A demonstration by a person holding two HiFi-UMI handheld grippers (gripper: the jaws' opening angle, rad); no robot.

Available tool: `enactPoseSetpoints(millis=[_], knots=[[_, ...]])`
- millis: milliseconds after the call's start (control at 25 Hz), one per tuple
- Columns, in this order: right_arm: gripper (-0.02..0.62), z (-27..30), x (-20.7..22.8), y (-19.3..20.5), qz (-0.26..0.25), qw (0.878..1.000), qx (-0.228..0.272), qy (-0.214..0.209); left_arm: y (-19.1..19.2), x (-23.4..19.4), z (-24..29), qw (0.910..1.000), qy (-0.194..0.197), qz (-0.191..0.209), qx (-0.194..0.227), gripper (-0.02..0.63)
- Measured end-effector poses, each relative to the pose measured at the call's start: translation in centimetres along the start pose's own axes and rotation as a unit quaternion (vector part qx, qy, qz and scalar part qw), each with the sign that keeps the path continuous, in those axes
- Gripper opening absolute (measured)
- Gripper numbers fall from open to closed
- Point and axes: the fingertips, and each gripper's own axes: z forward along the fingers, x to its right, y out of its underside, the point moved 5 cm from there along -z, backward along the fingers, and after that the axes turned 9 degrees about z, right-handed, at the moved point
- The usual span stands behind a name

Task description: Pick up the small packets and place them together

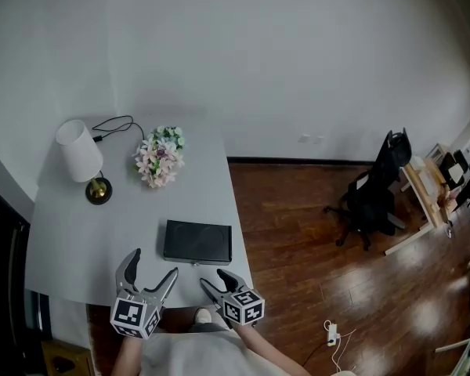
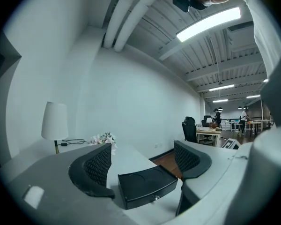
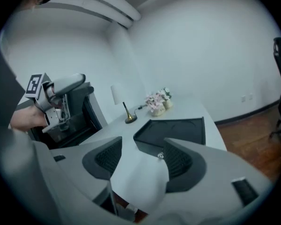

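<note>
No small packets show in any view. A flat black box with a small front knob lies on the grey table near its front edge. My left gripper hovers just left of the box, open and empty. In the left gripper view, that gripper frames the black box just beyond its fingertips. My right gripper stands open over the table's front right corner, nothing between its fingers. In the right gripper view, this gripper points at the box, with the left gripper off to the left.
A white-shaded lamp with a brass base and a black cable stands at the back left. A bunch of flowers sits at the back middle. Right of the table are a wooden floor, a black office chair and a desk.
</note>
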Motion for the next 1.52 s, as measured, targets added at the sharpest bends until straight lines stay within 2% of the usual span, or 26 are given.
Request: enactPoseSetpoints(millis=[240,440,480,520,680,720,760,840,880,1080,1520], knots=[[0.27,5.3,3.6,3.7,0.103,0.993,-0.041,0.039,0.2,-2.0,0.7,0.999,0.041,0.012,-0.01,0.4],[0.267,9.0,4.7,5.1,0.168,0.982,-0.068,0.057,0.9,-3.3,1.4,0.9978,0.064,-0.008,-0.016,0.4],[0.257,9.6,4.9,5.2,0.18,0.979,-0.072,0.062,0.9,-3.5,1.5,0.9976,0.066,-0.009,-0.016,0.4],[0.211,10.0,5.1,5.3,0.191,0.976,-0.077,0.068,0.9,-3.8,1.6,0.9975,0.068,-0.01,-0.017,0.4],[0.197,10.8,6.3,5.7,0.233,0.963,-0.093,0.102,1.5,-4.5,1.6,0.9972,0.069,-0.014,-0.024,0.4],[0.145,10.8,6.6,5.6,0.24,0.96,-0.096,0.109,1.5,-4.7,1.5,0.9972,0.069,-0.014,-0.026,0.4],[0.121,10.8,6.8,5.6,0.244,0.958,-0.099,0.111,1.7,-4.9,1.5,0.9972,0.068,-0.016,-0.027,0.4],[0.119,11.0,6.6,5.5,0.242,0.959,-0.107,0.103,2.1,-5.5,1.3,0.9972,0.064,-0.02,-0.032,0.4],[0.063,11.1,6.4,5.4,0.238,0.96,-0.11,0.1,2.3,-5.7,1.4,0.9972,0.063,-0.022,-0.035,0.4],[0.063,10.2,5.2,6.1,0.23,0.959,-0.13,0.099,2.7,-6.3,1.8,0.9967,0.064,-0.03,-0.039,0.4],[0.063,5.7,1.2,12.0,0.239,0.951,-0.186,0.06,4.1,-4.5,3.5,0.9937,0.091,-0.039,-0.052,0.4]])
